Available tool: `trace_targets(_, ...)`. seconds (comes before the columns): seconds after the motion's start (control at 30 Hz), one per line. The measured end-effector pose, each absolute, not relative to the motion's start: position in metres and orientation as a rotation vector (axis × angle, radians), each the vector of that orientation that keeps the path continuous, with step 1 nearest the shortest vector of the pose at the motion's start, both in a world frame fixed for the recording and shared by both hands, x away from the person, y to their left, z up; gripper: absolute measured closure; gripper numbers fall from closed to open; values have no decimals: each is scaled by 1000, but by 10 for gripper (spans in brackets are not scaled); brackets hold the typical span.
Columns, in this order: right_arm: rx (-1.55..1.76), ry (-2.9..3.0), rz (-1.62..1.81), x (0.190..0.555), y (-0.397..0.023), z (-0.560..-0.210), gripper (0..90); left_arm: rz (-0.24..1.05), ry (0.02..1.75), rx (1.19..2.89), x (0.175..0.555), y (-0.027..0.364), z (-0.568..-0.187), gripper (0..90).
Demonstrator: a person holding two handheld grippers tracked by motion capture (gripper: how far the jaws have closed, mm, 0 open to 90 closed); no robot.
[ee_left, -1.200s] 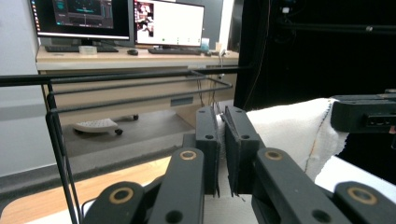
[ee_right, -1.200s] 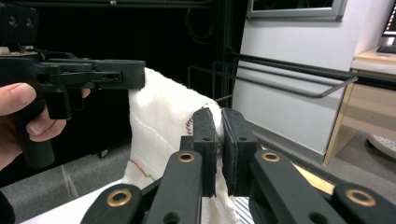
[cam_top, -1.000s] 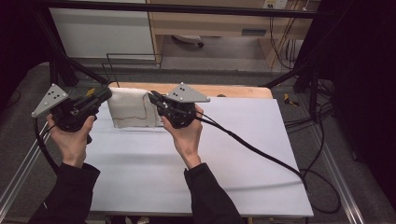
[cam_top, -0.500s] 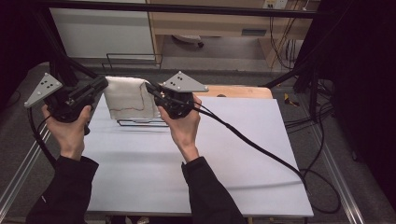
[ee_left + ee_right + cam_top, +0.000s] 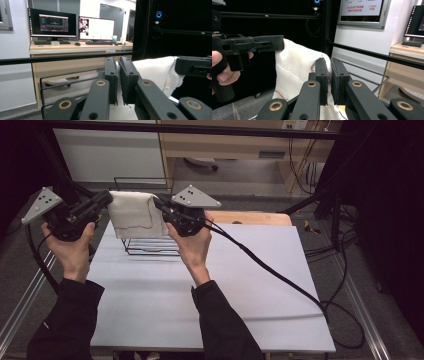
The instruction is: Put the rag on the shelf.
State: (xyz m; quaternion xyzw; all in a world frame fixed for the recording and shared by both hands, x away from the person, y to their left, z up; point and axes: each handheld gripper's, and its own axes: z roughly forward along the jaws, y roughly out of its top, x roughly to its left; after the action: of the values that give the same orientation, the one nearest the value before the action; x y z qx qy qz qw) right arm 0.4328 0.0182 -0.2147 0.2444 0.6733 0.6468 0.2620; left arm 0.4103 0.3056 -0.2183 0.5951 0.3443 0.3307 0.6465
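A white towel (image 5: pixel 132 215) with a thin red stitched line hangs stretched between my two grippers, above a black wire rack (image 5: pixel 150 247). My left gripper (image 5: pixel 106 199) is shut on the towel's left top corner, and my right gripper (image 5: pixel 158 203) is shut on its right top corner. In the left gripper view the jaws (image 5: pixel 119 75) pinch the towel's edge, and the cloth (image 5: pixel 155 70) runs off to the right toward the other gripper (image 5: pixel 195 66). In the right gripper view the jaws (image 5: pixel 329 77) clamp the towel (image 5: pixel 294 67), with the left gripper (image 5: pixel 257 43) on its far corner.
The wire rack stands at the far left of the white table (image 5: pixel 225 295). A wooden board (image 5: pixel 250 217) lies along the far edge. The right gripper's cable (image 5: pixel 270 270) trails across the table to the right. Black frame bars (image 5: pixel 200 129) cross behind.
Both hands have risen and carried the towel up off the rack. It now hangs clear above the rack, which shows below it.
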Motion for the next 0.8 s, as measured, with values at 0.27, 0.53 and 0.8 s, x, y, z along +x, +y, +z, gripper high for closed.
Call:
trace_targets(0.27,652,1799,1765,439,24,-201,852,778,778,1338,415,310,-207,846)
trace_targets(0.53,647,1779,1767,446,30,-191,852,802,774,1325,421,312,-196,846)
trace_targets(0.8,644,1764,1759,455,36,-180,852,809,785,1310,433,315,-187,846)
